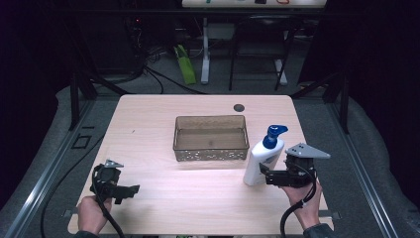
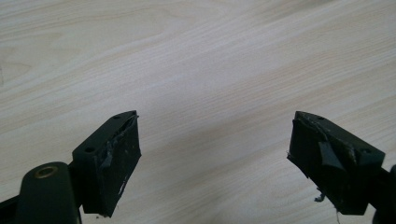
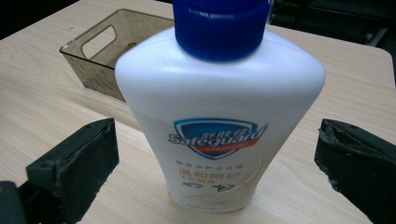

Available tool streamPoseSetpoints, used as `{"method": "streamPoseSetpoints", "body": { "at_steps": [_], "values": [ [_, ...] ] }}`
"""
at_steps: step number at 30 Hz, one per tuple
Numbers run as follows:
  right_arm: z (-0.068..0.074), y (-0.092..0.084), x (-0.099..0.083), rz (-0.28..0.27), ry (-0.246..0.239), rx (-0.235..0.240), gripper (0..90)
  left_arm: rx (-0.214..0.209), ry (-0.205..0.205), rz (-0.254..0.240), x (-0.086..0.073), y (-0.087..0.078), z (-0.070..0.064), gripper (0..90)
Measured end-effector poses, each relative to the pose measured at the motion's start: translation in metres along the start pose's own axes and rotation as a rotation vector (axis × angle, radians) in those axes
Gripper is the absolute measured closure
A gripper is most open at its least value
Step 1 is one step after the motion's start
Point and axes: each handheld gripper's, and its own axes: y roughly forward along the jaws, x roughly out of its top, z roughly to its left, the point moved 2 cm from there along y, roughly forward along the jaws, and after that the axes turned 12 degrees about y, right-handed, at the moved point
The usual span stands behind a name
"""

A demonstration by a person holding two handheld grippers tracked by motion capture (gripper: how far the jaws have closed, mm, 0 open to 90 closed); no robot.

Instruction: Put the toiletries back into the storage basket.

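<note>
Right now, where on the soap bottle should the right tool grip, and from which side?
Grip the soap bottle across its lower white body, coming in level from the person's side. It stands upright and tapers downward there, and the open right tool already straddles it. Avoid the blue pump.

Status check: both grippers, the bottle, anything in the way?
Left gripper open over bare table. Right gripper open, fingers either side of upright bottle, not touching. Bin beyond, apart.
</note>
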Motion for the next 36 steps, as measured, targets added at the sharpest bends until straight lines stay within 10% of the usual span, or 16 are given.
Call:
{"method": "streamPoseSetpoints", "body": {
  "at_steps": [28, 36],
  "values": [
    [0.015, -0.004, 0.035, -0.119, -0.018, 0.014, 0.0, -0.035, 0.013, 0.014, 0.001, 0.005, -0.002, 16.2],
    [0.015, -0.006, 0.036, -0.198, 0.004, -0.004, 14.9, -0.037, 0.020, 0.015, 0.000, 0.005, -0.003, 16.2]
  ]
}}
